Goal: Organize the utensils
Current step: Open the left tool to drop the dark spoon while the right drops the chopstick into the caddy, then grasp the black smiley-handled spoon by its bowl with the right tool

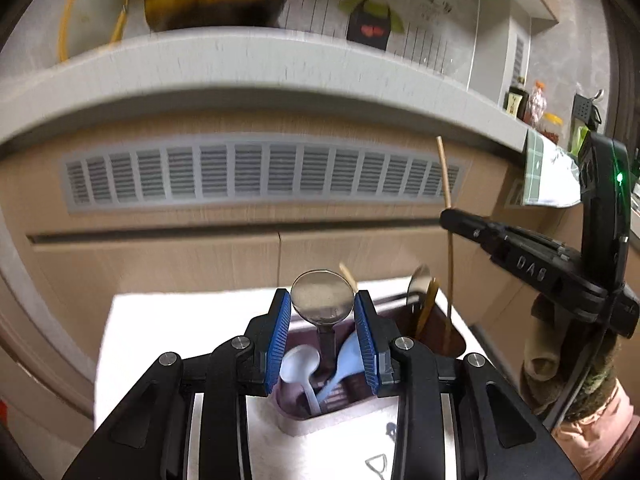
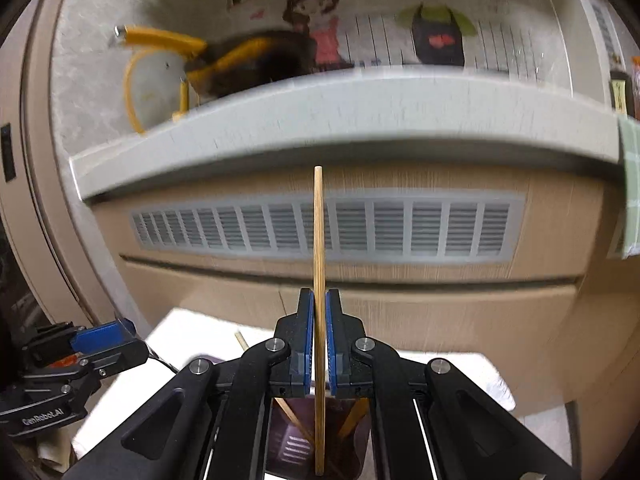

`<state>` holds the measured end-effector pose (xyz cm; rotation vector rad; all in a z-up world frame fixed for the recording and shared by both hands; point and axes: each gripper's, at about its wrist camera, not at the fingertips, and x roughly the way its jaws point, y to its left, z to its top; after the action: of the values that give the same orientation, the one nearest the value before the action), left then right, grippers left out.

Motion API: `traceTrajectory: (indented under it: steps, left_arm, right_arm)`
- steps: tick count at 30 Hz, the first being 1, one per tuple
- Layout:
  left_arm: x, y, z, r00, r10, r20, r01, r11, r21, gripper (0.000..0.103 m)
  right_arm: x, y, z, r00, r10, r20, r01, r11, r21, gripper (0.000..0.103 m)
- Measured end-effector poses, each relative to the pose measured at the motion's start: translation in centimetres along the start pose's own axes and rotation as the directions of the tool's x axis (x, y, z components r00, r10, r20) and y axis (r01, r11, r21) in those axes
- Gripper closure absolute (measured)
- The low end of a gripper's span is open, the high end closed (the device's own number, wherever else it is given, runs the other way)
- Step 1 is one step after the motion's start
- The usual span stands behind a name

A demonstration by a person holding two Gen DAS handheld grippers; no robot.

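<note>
In the left wrist view my left gripper [image 1: 323, 320] is shut on a metal spoon [image 1: 322, 296], its blue pads pressing the sides of the bowl. Below it stands a maroon utensil holder [image 1: 292, 420] with a white spoon [image 1: 298, 364] and a light blue spoon [image 1: 348, 356] in one compartment. Chopsticks [image 1: 426, 308] and a second metal spoon [image 1: 418, 280] lean in the right compartment. My right gripper [image 2: 319, 304] is shut on an upright bamboo chopstick [image 2: 318, 240], whose lower end hangs over the holder [image 2: 288, 440]. That gripper [image 1: 444, 216] also shows at the right of the left wrist view.
The holder rests on a white cloth [image 1: 160, 340]. Behind it stands a wooden cabinet front with a grey vent grille [image 1: 260, 172] under a grey counter edge [image 1: 280, 52]. A yellow-handled pan [image 2: 248, 64] sits on the counter. Bottles [image 1: 520, 102] and a green cloth [image 1: 548, 172] are at the right.
</note>
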<state>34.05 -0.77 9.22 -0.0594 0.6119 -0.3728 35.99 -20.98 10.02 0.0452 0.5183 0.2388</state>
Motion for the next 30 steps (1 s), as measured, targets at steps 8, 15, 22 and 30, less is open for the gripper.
traceTrajectory:
  steps: [8, 15, 22, 30]
  left_arm:
    - [0.9, -0.3, -2.6, 0.998, 0.007, -0.058, -0.008, 1.0, -0.015, 0.062]
    - [-2.7, -0.8, -5.4, 0.998, 0.05, -0.046, -0.05, 0.999, -0.006, 0.056]
    - [-5.2, -1.2, -10.4, 0.989, 0.122, -0.086, -0.122, 0.992, 0.013, 0.044]
    - [-5.7, -1.2, -17.5, 0.969, 0.081, -0.233, -0.095, 0.994, -0.049, 0.044]
  right_arm:
    - [0.8, -0.6, -4.7, 0.988, -0.035, -0.153, 0.03, 0.999, -0.036, 0.076]
    - [-3.2, 0.8, -10.8, 0.962, -0.048, -0.268, 0.027, 0.996, -0.084, 0.062]
    - [-4.4, 3.1, -18.9, 0.906, -0.014, -0.424, -0.023, 0.996, -0.082, 0.062]
    - [-5.6, 5.6, -23.3, 0.872, 0.007, -0.49, -0.07, 0.991, -0.11, 0.061]
